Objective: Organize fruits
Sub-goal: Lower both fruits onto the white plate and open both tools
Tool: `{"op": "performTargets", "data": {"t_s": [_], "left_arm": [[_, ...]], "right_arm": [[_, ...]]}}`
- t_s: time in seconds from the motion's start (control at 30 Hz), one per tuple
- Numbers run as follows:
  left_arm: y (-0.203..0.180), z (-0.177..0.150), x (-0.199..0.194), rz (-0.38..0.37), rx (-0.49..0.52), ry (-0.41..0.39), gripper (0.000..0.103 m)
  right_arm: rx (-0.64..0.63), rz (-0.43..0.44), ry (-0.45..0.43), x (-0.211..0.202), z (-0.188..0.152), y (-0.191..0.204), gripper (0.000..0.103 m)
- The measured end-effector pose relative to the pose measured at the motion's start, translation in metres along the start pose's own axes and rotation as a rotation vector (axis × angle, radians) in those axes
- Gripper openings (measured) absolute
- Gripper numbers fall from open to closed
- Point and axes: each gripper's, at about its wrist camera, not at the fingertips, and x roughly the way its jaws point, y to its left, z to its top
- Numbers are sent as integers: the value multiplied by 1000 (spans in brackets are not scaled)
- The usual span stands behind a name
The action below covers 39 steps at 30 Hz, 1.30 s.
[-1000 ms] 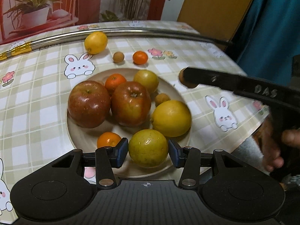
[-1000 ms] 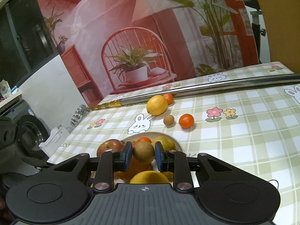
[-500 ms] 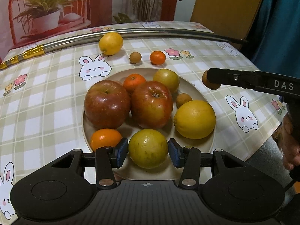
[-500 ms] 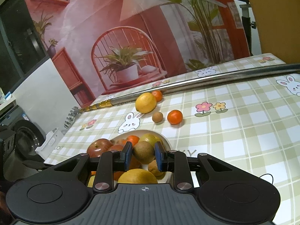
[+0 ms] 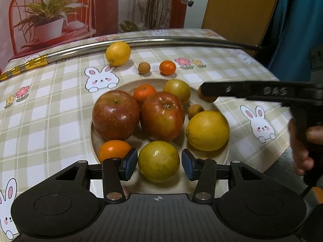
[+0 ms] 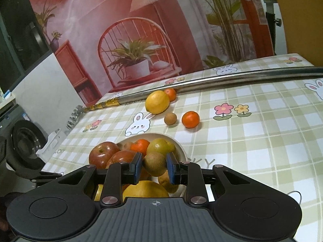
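Note:
A cream plate (image 5: 155, 82) holds two red apples (image 5: 116, 118), a lemon (image 5: 207, 133), mandarins and several other fruits. My left gripper (image 5: 159, 163) stands open around a yellow-green fruit (image 5: 158, 161) that rests at the plate's near edge, with slim gaps at both pads. My right gripper (image 6: 154, 166) is shut on a small brown fruit (image 6: 154, 163) and hangs just above the plate's right rim. In the left wrist view the right gripper (image 5: 206, 95) reaches in from the right. Loose on the cloth lie a lemon (image 5: 118, 53), a brown fruit (image 5: 144, 68) and a mandarin (image 5: 167, 67).
A long metal rod (image 5: 161, 41) lies across the back of the checked tablecloth, with another mandarin (image 6: 170, 94) behind the loose lemon. The table's edge runs close on the right, where a person's hand (image 5: 300, 151) grips the right tool. A printed backdrop stands behind.
My right gripper has come lower and nearer to the plate's right rim with the brown fruit in it. My left gripper has stayed around the yellow-green fruit.

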Motion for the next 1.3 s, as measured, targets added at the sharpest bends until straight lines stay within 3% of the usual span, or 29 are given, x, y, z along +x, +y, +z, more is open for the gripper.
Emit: {"op": "performTargets", "data": {"t_s": [0.2,0.63,1.3], "left_arm": [[0,-2,-15,-16,-10,-71,53],[7,-9,-35,48,-102,-190,53],[21,-11,-39,101,-191,-190,53]], "right_arm": [[-7,6,29,10,0,0,24],[-14,20,48,14,-2,4,26],[-17,-44,14,-3,4,-2,26]]}}
